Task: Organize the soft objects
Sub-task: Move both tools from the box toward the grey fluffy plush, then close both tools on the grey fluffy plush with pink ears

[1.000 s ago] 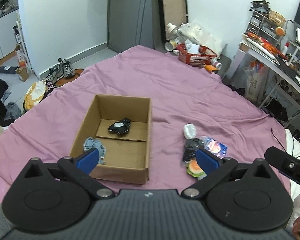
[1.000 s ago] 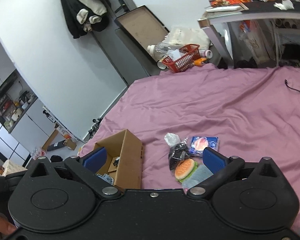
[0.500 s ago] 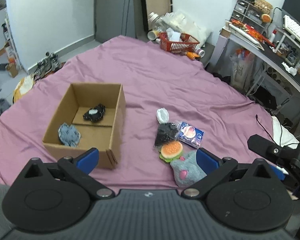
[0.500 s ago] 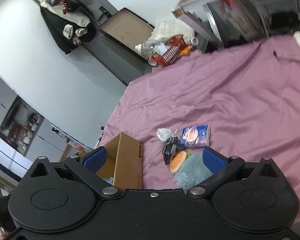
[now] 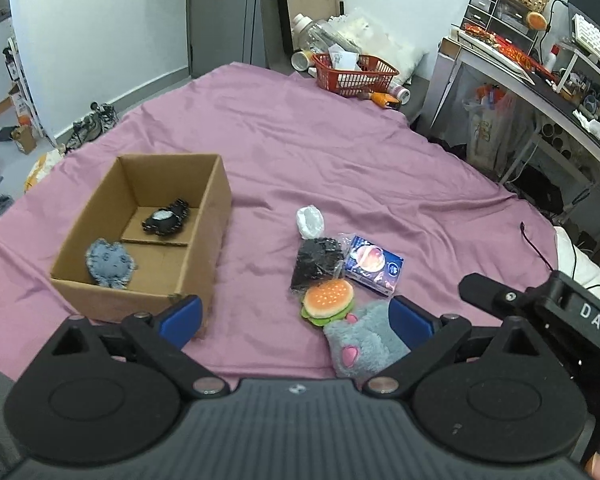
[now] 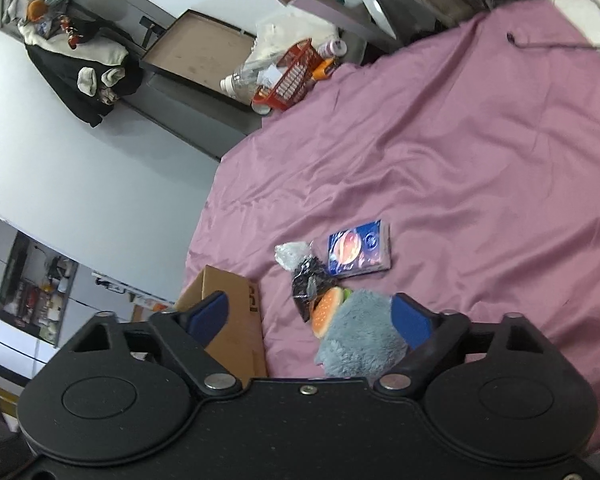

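Note:
A cardboard box (image 5: 216, 184) sits on the purple bedsheet and holds a blue denim plush (image 5: 109, 263) and a black plush (image 5: 166, 222). To its right lie a white bag (image 5: 310, 221), a black packet (image 5: 318, 264), a blue tissue pack (image 5: 374, 264), a burger toy (image 5: 327, 300) and a grey plush (image 5: 366, 344). My left gripper (image 5: 296, 318) is open and empty, above the bed's near edge. My right gripper (image 6: 312, 316) is open and tilted, just short of the grey plush (image 6: 360, 336), beside the burger toy (image 6: 325, 312) and the box (image 6: 232, 300).
A red basket (image 5: 354, 72) with bottles stands at the bed's far edge. A desk (image 5: 540, 80) with clutter runs along the right. A black cable (image 5: 534, 242) lies on the sheet at the right. Shoes (image 5: 92, 124) sit on the floor at the left.
Both grippers have pulled back and lifted, so the grey plush and the whole pile now show. The right gripper has rolled, tilting its view. Nothing was taken hold of.

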A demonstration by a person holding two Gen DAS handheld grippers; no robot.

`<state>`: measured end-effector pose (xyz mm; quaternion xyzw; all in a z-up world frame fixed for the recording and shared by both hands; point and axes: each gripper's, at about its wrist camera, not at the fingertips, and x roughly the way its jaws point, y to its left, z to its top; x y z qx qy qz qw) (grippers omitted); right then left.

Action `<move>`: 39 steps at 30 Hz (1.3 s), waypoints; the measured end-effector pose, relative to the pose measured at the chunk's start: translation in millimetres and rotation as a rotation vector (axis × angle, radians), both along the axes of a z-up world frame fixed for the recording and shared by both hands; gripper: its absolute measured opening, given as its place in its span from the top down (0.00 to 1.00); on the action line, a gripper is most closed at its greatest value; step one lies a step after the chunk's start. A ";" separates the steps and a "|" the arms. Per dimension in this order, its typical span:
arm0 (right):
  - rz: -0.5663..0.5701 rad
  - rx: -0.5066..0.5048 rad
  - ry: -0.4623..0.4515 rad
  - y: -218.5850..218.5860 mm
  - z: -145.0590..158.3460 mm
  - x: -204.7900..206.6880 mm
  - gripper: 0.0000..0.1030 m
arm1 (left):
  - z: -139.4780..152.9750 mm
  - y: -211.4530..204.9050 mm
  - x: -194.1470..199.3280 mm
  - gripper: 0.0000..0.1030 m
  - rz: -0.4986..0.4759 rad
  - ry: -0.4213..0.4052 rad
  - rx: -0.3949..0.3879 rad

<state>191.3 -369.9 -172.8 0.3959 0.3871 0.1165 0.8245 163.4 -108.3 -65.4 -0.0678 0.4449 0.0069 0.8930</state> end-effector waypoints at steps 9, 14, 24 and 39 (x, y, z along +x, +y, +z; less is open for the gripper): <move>0.016 0.029 0.090 9.5 -22.0 24.8 0.34 | -34.3 1.1 21.3 0.17 0.023 0.052 -0.052; -0.007 0.028 0.137 14.2 -32.9 35.6 0.34 | -47.2 3.2 32.8 0.29 0.025 0.067 -0.084; 0.003 -0.029 0.245 26.2 -54.5 50.6 0.34 | -67.3 9.4 49.5 0.33 0.056 0.114 -0.089; -0.086 -0.044 0.370 7.6 -79.2 35.4 0.60 | -80.9 -6.2 50.5 0.33 0.071 0.158 -0.112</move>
